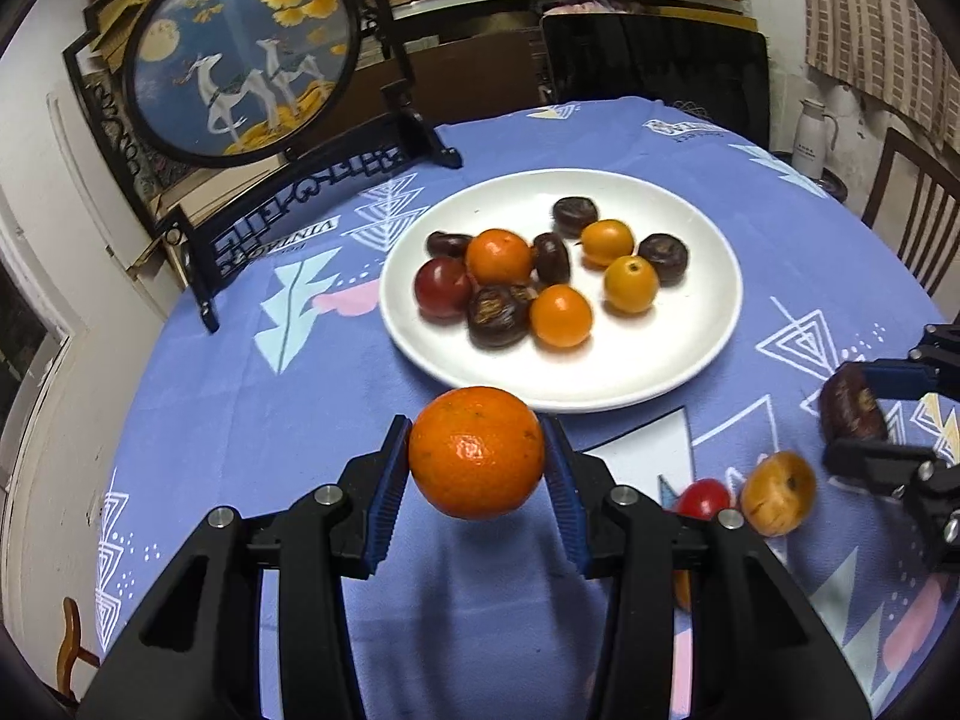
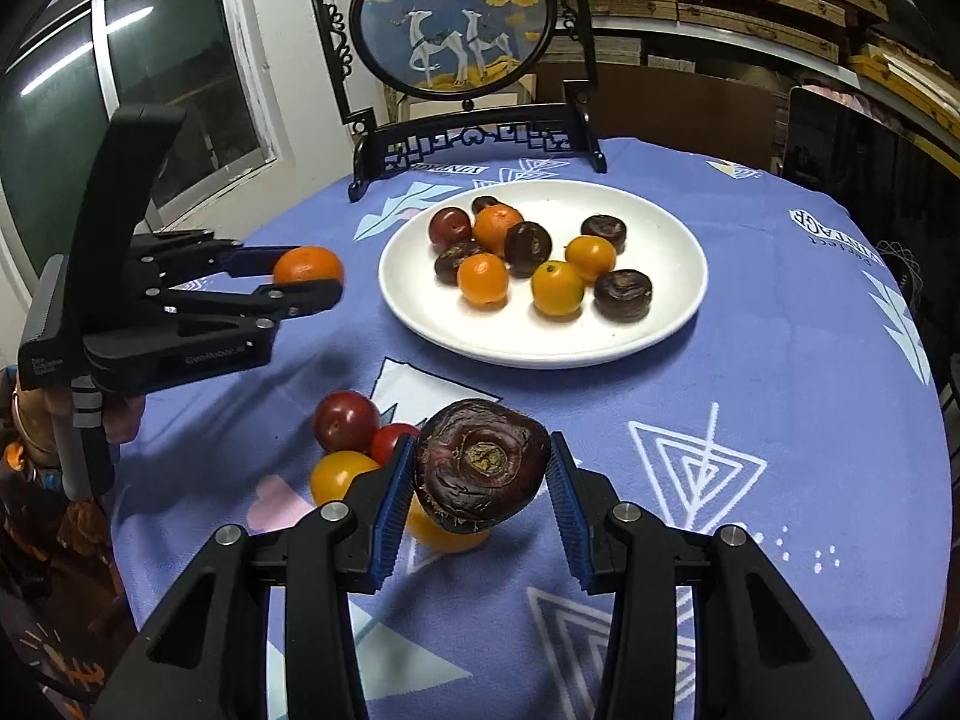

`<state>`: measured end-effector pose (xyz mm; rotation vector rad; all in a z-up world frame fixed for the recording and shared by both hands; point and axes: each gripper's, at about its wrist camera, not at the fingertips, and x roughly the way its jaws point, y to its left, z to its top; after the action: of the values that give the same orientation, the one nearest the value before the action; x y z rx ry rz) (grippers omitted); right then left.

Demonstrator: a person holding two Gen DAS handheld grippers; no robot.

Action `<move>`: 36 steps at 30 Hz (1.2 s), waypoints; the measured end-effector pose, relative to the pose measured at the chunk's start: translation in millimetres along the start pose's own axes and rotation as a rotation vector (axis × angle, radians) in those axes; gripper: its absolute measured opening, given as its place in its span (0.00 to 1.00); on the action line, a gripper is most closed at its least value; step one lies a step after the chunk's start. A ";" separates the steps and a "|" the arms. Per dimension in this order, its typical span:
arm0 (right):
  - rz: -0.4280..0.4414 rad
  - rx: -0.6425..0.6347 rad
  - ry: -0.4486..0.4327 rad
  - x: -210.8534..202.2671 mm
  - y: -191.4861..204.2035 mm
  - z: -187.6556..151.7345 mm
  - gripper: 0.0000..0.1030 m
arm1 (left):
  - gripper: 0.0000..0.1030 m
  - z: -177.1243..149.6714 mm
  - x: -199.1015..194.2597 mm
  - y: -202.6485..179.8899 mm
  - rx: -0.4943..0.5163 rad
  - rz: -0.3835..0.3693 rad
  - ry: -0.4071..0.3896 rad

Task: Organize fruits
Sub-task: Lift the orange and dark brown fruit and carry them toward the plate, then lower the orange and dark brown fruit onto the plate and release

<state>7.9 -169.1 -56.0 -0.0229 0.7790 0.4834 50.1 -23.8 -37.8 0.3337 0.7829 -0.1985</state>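
My left gripper (image 1: 477,465) is shut on an orange tangerine (image 1: 477,450), held above the cloth just short of the white plate (image 1: 690,336). Seen from the right wrist, the same gripper (image 2: 303,276) and tangerine (image 2: 307,264) hang left of the plate (image 2: 660,336). My right gripper (image 2: 480,480) is shut on a dark brown water chestnut (image 2: 480,462); from the left wrist it (image 1: 852,420) shows at the right edge with the chestnut (image 1: 849,408). The plate carries several orange fruits, dark chestnuts and a red one. Loose on the cloth lie red fruits (image 2: 345,420) and a yellow-orange one (image 2: 336,474).
A purple patterned cloth (image 2: 780,390) covers the round table. A round framed deer picture on a black stand (image 2: 456,18) sits at the far edge behind the plate. A wooden chair (image 1: 918,210) and white jug (image 1: 813,138) stand beyond the table at right. A hand (image 2: 120,414) holds the left gripper's handle.
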 end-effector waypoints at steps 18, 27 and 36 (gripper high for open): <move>0.031 0.003 0.031 20.8 0.2 1.7 0.43 | 0.42 11.3 15.2 -6.8 -0.009 -0.012 0.002; -0.008 -0.029 -0.045 21.2 -4.1 43.9 0.43 | 0.42 39.9 27.2 -1.3 -0.035 0.013 -0.031; -0.058 0.026 -0.166 29.0 -31.1 97.1 0.43 | 0.42 82.2 50.6 4.0 -0.066 0.044 -0.073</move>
<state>103.8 -166.0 -10.8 0.0191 0.6197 0.4144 140.3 -52.7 -18.9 0.2801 0.7080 -0.1422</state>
